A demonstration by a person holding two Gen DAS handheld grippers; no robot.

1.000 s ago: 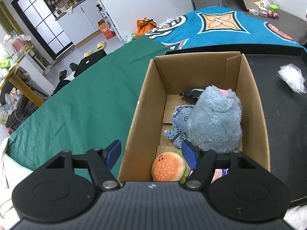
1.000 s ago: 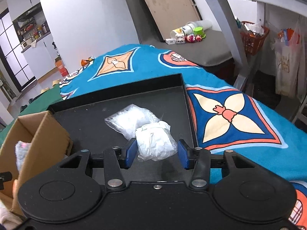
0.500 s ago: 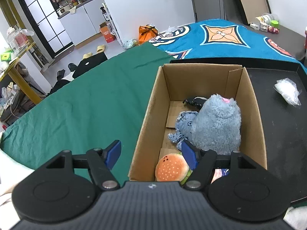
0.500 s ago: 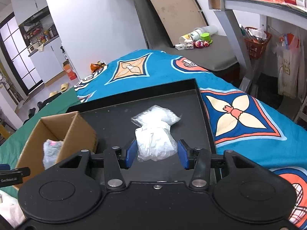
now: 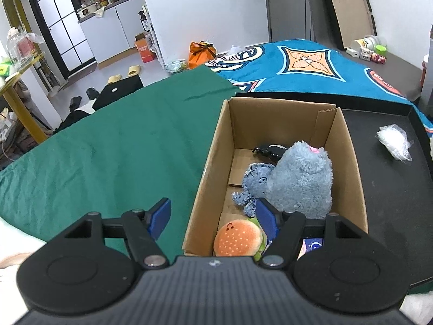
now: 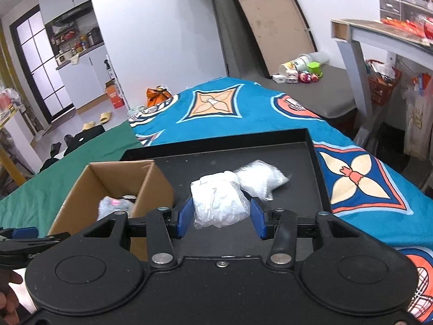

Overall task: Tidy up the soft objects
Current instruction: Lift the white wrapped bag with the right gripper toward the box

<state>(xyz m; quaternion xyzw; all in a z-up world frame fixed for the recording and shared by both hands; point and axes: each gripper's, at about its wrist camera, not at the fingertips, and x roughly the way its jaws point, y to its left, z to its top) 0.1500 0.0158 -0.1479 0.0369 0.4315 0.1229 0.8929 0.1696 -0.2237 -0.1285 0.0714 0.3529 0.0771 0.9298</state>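
A cardboard box [image 5: 211, 162] holds a fluffy grey-blue plush [image 5: 303, 178], a blue knitted octopus [image 5: 254, 182], a burger plush [image 5: 238, 238] and a black item [image 5: 268, 150]. My left gripper [image 5: 213, 216] is open and empty, straddling the box's near left wall. My right gripper [image 6: 220, 220] is shut on a white crumpled bag [image 6: 216, 203], held above the black tray [image 6: 311, 146]. A second clear bag [image 6: 261, 180] lies on the tray behind it and also shows in the left wrist view [image 5: 393, 140]. The box [image 6: 151, 187] stands to the right gripper's left.
The tray [image 5: 392, 189] sits on a teal patterned blanket [image 6: 243, 108], beside a green cloth [image 5: 108, 149]. A grey bench with small items [image 6: 300, 74] stands behind. A table [image 6: 379, 35] stands at the right.
My right gripper has lifted the white bag and swung left, bringing the box further into view. My left gripper has pulled back from the box.
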